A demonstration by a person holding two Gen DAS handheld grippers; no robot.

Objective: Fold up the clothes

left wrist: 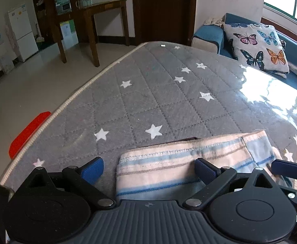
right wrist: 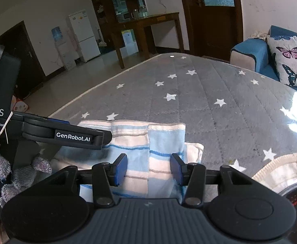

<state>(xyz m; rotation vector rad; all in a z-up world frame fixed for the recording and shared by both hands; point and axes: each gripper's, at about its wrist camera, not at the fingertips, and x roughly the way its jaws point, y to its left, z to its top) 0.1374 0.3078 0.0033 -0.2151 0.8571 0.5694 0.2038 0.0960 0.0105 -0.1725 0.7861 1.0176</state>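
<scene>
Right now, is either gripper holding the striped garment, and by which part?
Nothing is held. The left gripper and right gripper both stand open over the striped garment, its cloth lying between their spread fingers.

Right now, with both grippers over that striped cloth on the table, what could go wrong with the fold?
1. The striped cloth already lies in uneven layers; the right gripper, open, may pinch only the top one.
2. The left gripper sits wide open at the cloth's hem and might close on nothing.
3. A cream cloth lies close by and could get dragged along.
</scene>
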